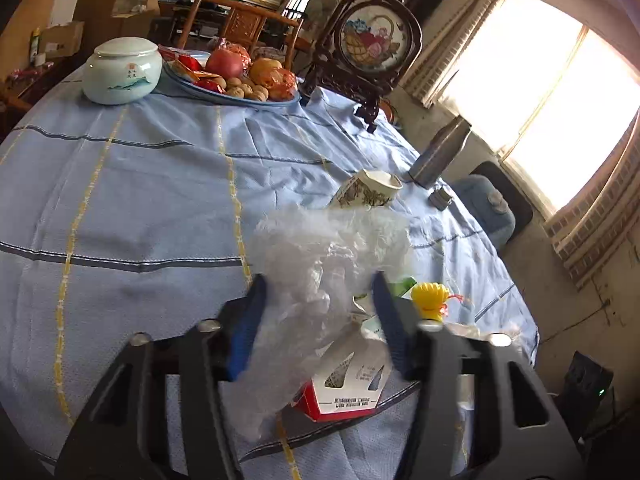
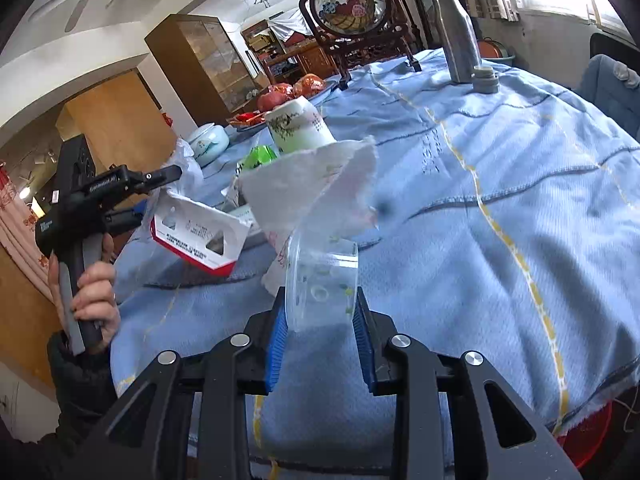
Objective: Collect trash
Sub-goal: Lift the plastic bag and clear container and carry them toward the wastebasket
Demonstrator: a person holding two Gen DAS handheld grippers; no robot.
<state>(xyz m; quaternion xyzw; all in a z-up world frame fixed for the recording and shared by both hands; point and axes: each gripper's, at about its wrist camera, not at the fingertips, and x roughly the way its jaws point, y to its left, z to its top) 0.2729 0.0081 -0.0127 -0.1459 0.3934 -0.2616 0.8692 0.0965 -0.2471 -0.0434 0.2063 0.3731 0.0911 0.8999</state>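
Observation:
A crumpled clear plastic bag (image 1: pixel 316 264) lies on the blue tablecloth (image 1: pixel 140 200) between the blue pads of my left gripper (image 1: pixel 322 316). The jaws stand apart, open, and do not press the bag. Just under the bag sits a red and white carton (image 1: pixel 344 392), also in the right wrist view (image 2: pixel 196 236). My right gripper (image 2: pixel 320 320) is shut on a clear plastic cup (image 2: pixel 324 280). A white paper napkin (image 2: pixel 312 184) sticks up out of the cup. A person's hand (image 2: pixel 94 292) holds the left gripper (image 2: pixel 158 194) at the left.
Near the carton are a yellow toy (image 1: pixel 430 296) and a green packet (image 2: pixel 260 158). A painted ceramic cup (image 1: pixel 368 192), a metal flask (image 1: pixel 438 152) and its cap (image 1: pixel 440 198) stand further back. A lidded jar (image 1: pixel 120 70), a fruit plate (image 1: pixel 236 96) and a framed ornament (image 1: pixel 376 44) sit far back.

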